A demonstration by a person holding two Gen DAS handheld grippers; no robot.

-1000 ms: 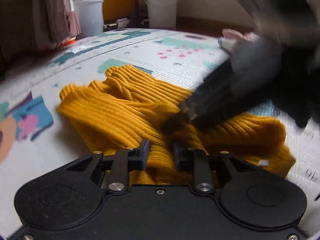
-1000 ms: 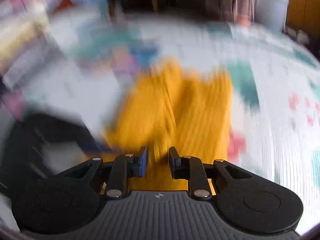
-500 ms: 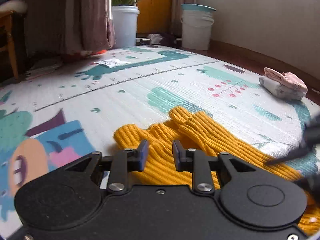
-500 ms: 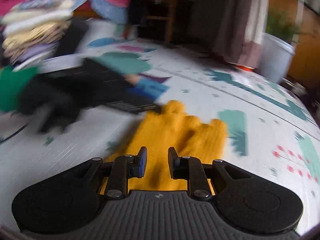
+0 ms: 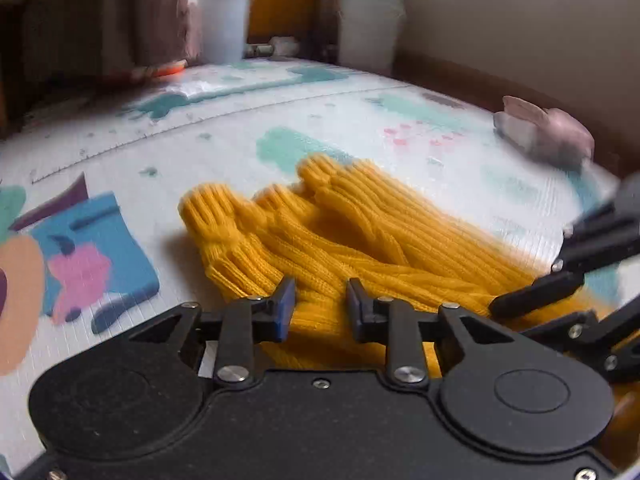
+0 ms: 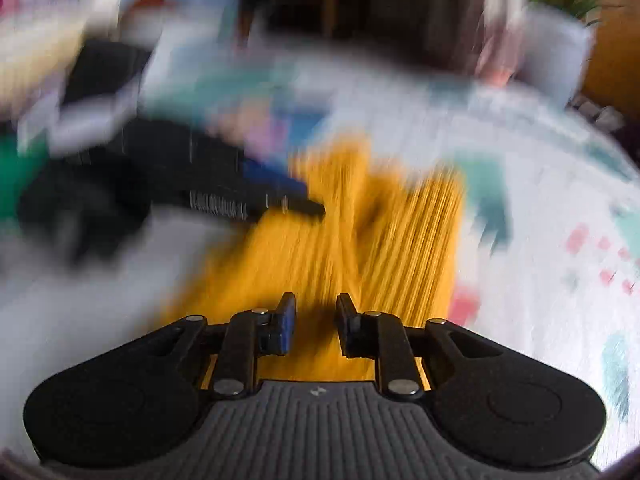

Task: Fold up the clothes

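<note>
A mustard-yellow ribbed sweater [image 5: 360,232] lies bunched on the patterned play mat [image 5: 240,140], its cuffs pointing away from me. My left gripper [image 5: 321,304] hovers at the sweater's near edge, jaws a little apart with nothing pinched between them. The right gripper [image 5: 516,320] reaches in from the right, its fingertips low on the sweater's right part. The right wrist view is blurred by motion. There the sweater [image 6: 360,240] stretches ahead of the right gripper [image 6: 316,320], whose jaws stand slightly apart over the knit. The left gripper [image 6: 312,208] enters from the left at the sweater's far corner.
A small folded pink and white pile [image 5: 548,132] sits at the mat's far right by the wall. A white bucket [image 5: 370,24], a white plant pot [image 5: 224,20] and a curtain stand beyond the mat. A blurred heap of coloured clothes [image 6: 60,20] lies far left.
The right gripper, first stretched across the sweater, drew off to the right edge and now reaches in again low at the right. My left gripper shifted sideways along the sweater's near edge.
</note>
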